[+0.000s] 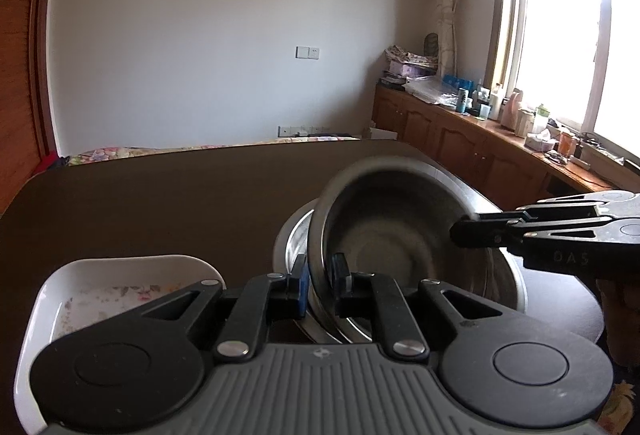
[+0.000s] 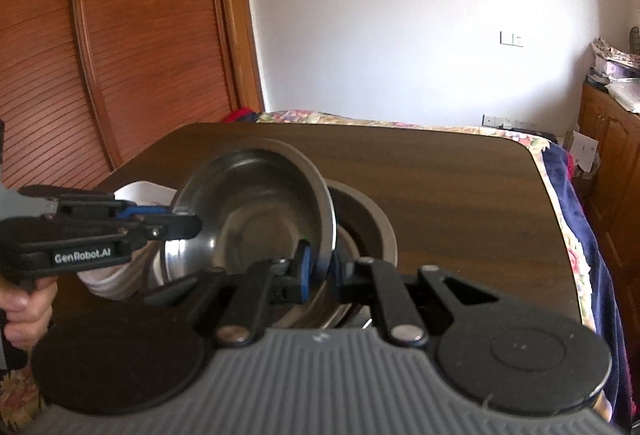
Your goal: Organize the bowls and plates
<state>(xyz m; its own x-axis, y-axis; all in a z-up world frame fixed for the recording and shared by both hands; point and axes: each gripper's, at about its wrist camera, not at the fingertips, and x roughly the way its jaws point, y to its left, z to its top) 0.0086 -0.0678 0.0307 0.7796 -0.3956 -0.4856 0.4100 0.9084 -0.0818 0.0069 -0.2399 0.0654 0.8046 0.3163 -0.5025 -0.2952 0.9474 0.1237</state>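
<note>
A steel bowl [image 1: 400,227] hangs tilted over a stack of steel bowls [image 1: 290,243] on the dark wooden table [image 1: 160,203]. My left gripper [image 1: 320,275] is shut on the tilted bowl's near rim, one finger inside and one outside. My right gripper [image 1: 460,233] pinches the same bowl's right rim. In the right wrist view, the right gripper [image 2: 320,263] clamps the bowl [image 2: 256,211] at its near edge, the left gripper [image 2: 192,225] holds its left edge, and a lower steel bowl [image 2: 372,223] sits beneath. A white floral dish [image 1: 120,287] lies left of the stack.
Bare table top stretches beyond the bowls to the far edge [image 2: 440,195]. A bed with a floral cover [image 2: 360,119] lies behind it. Wooden cabinets with clutter [image 1: 480,139] run under the window at right. A louvred wooden door [image 2: 120,55] stands at left. A person's hand [image 2: 24,315] grips the left handle.
</note>
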